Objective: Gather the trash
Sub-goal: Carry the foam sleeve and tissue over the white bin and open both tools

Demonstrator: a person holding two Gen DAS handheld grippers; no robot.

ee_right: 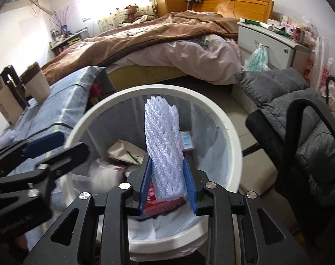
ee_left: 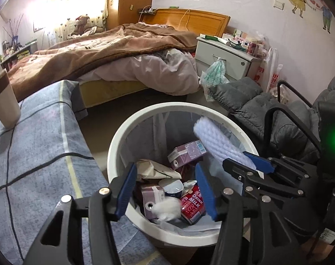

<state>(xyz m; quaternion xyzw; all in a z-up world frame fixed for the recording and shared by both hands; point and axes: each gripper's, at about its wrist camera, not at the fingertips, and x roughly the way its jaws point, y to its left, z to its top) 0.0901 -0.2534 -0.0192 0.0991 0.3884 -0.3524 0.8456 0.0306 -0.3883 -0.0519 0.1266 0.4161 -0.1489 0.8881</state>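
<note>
Holding the foam net [ee_right: 163, 152] clamped in our right tongs [ee_right: 167, 183], long axis pointing into the bin [ee_right: 231, 137] directly below; left tongs [ee_left: 165, 190] apart, empty.

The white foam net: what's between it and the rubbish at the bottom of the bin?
Only air. In the right wrist view, the right gripper holds the foam net upright above the white bin; cartons lie below.
</note>
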